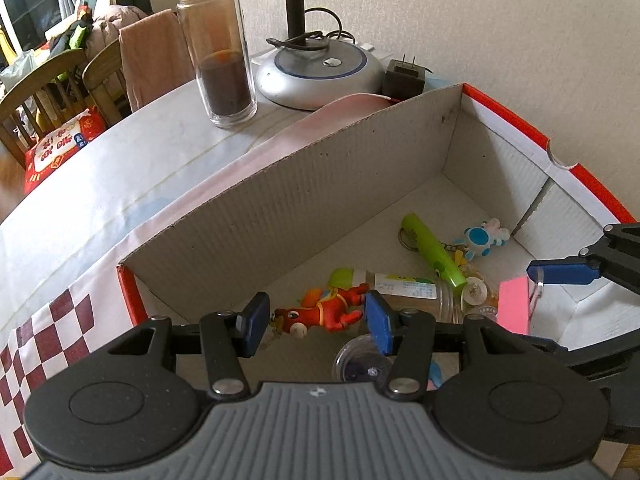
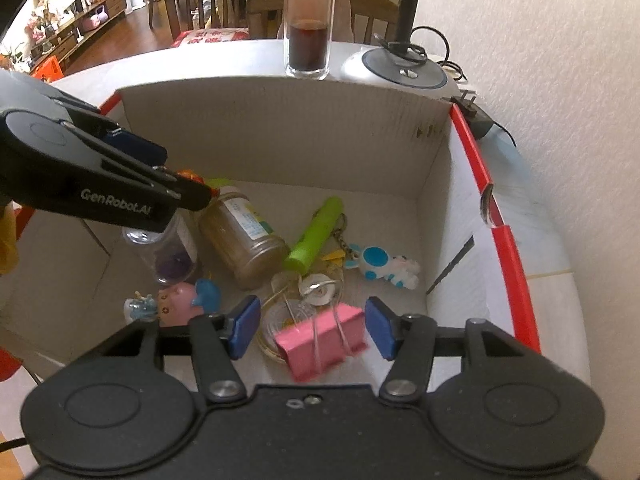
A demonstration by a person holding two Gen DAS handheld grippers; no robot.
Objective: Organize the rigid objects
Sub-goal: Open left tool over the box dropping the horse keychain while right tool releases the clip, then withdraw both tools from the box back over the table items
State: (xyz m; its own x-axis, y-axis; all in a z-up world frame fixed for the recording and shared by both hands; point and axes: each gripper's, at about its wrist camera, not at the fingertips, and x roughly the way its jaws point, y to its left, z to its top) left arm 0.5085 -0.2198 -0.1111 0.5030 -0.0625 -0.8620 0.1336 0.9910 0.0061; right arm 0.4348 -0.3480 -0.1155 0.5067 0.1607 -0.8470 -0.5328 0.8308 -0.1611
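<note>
A cardboard box (image 1: 360, 152) with a red rim holds the small objects. My left gripper (image 1: 316, 322) is shut on an orange toy figure (image 1: 324, 310), held just above the box floor; the toy (image 2: 190, 178) also shows at that gripper's tip in the right wrist view. My right gripper (image 2: 312, 326) stands open with a pink binder clip (image 2: 320, 344) loose and blurred between its jaws, with a gap at the left pad. On the floor lie a green tube (image 2: 316, 232), a brown spice jar (image 2: 244, 236), a blue-and-white bunny charm (image 2: 384, 264) and a small clear jar (image 2: 172, 252).
Behind the box stand a tall glass bottle (image 1: 224, 52) with dark liquid, a lamp base (image 1: 320, 70) with cables and a plug adapter (image 1: 404, 76). Wooden chairs (image 1: 48, 80) stand past the table's far edge. A pink pig toy (image 2: 178, 300) lies near the box's front.
</note>
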